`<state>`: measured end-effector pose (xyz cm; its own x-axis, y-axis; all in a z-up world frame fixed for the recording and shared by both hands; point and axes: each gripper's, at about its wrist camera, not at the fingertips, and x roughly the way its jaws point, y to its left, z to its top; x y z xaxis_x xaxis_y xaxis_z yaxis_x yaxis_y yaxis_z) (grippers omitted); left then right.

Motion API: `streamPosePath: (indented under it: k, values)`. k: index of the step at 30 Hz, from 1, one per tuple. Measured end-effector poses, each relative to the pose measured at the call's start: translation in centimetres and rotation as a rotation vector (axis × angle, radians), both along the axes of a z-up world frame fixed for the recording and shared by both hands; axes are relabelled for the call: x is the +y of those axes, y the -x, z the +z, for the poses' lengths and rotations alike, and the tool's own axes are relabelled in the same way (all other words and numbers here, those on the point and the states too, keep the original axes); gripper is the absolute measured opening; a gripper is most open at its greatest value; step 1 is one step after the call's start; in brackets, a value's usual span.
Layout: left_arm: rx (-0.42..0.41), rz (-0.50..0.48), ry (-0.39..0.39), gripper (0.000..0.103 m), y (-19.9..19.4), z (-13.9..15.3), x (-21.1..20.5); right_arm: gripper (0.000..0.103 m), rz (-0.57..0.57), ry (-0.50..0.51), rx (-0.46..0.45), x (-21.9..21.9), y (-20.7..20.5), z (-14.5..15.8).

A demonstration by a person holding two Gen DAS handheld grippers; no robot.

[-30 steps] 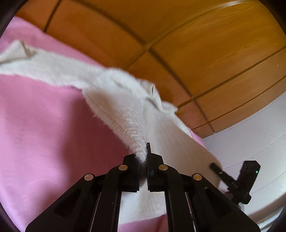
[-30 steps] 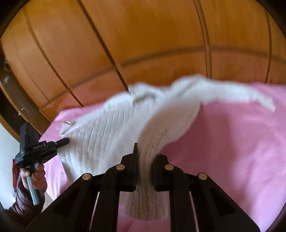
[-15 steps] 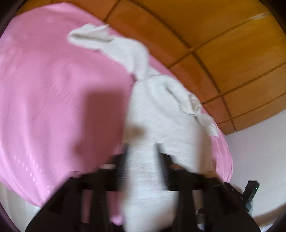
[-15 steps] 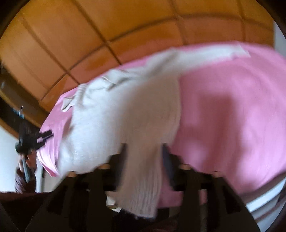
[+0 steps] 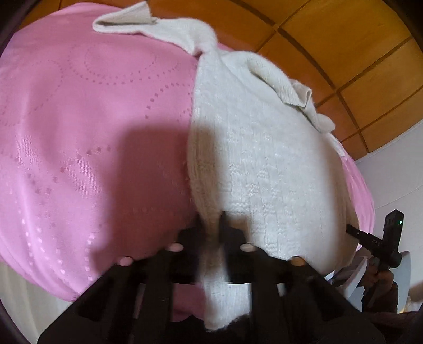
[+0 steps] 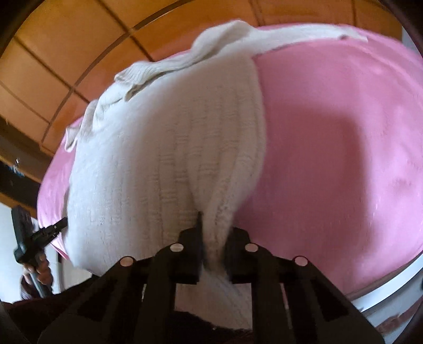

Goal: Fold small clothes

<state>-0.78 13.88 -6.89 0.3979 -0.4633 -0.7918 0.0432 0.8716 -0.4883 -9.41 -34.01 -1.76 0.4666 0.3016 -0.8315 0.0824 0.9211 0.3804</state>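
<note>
Lay spread on pink cover [image 5: 79,127]: white sweater [image 5: 264,158], hem pinched by left gripper [image 5: 211,227] and right gripper [image 6: 212,232] jaws, low centre.

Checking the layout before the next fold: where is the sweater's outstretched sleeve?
In the left wrist view the sleeve stretches toward the upper left across the pink sheet, beside the wooden panelling.

This looks like a bedroom in a home — a soft bed covered in a glossy pink bedspread with a dotted circle pattern [image 5: 87,127] fills most of the room. Behind it stands an orange-brown wooden panelled wardrobe front [image 5: 351,47], beside a plain white wall [image 5: 394,180] — and a cream ribbed knitted sweater [image 6: 164,158] lies across the bed.
</note>
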Motion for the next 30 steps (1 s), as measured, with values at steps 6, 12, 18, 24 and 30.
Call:
streamPosePath:
  k: [6,12,18,24,30]
  values:
    - [-0.035,-0.035,-0.013,0.004,1.7,1.5,0.8,0.009,0.035,0.055,-0.113,-0.2,2.7,4.5]
    - [-0.033,0.034,0.004,0.018,1.9,1.3,1.1,0.015,0.017,0.116,-0.006,-0.3,2.2,1.8]
    - [-0.072,0.282,0.049,0.058,-1.0,2.6,6.5,0.054,-0.041,0.133,-0.117,0.4,-0.2,3.7]
    - [-0.096,0.473,-0.056,0.058,-5.9,3.9,10.1,0.066,0.091,0.122,-0.162,7.2,-4.9,3.2]
    - [-0.161,0.483,-0.349,0.058,-12.2,5.5,9.5,0.072,0.196,0.140,-0.148,13.8,-8.8,0.3]
